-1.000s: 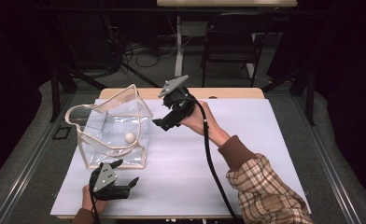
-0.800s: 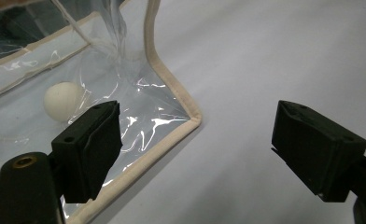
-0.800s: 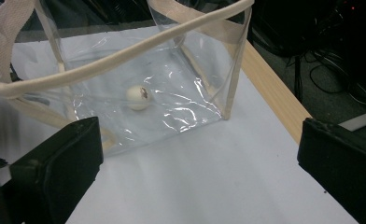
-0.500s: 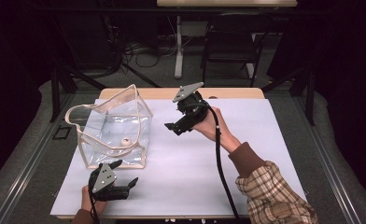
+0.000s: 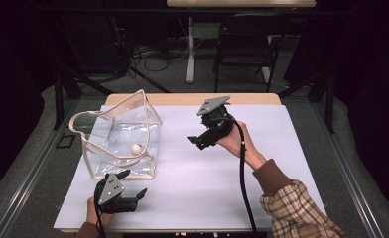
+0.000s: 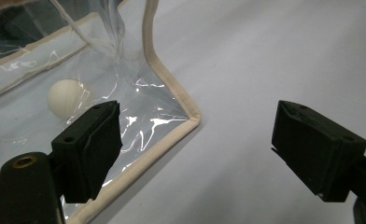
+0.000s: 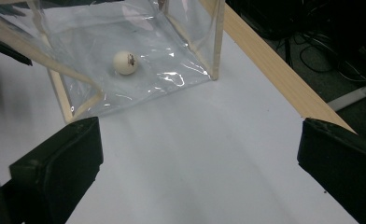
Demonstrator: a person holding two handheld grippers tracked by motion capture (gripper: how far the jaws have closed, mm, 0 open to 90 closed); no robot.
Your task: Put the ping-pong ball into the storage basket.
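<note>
Ball [image 5: 137, 148] now lies inside the clear bag [image 5: 120, 134] on my desk [image 5: 262, 193]; my right hand-held gripper [image 5: 196, 142] has pulled back, jaws spread empty, so delivery looks done. Left hand-held gripper [image 5: 133, 187] rests open beside the bag.

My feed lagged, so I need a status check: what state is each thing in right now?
Bag: clear, upright on the table, top open, not gripped.
Ball: inside the bag, resting on its bottom.
Left tongs: open, empty, low by the bag's near corner.
Right tongs: open, empty, held above the table, apart from the bag.
</note>
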